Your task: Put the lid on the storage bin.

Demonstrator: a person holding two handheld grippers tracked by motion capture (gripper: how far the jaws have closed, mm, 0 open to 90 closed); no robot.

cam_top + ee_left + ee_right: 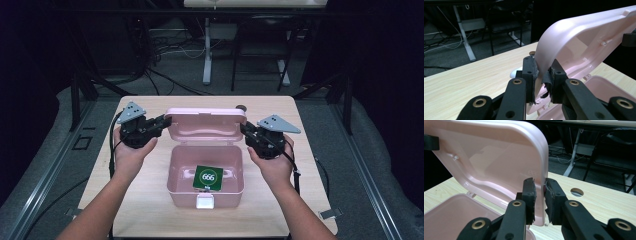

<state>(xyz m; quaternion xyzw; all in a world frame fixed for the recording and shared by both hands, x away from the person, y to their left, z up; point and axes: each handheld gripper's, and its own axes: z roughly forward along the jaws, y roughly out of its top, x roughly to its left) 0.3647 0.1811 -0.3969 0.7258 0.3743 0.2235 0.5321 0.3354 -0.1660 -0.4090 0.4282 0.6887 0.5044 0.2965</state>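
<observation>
A pink plastic box sits open on the table, and its lid stands upright behind it. Inside lies a green card marked 666. My left gripper is shut on the lid's left edge, and my right gripper is shut on its right edge. In the left gripper view the jaws clamp the lid's rim between the pads. The right gripper view has the lid's edge pinched between both pads. A white latch hangs at the box's front.
The box stands mid-table on a light wooden table with a cable hole near the far right. Beyond the far edge are desk legs, a chair and cables on the floor. Bare table lies left and right of the box.
</observation>
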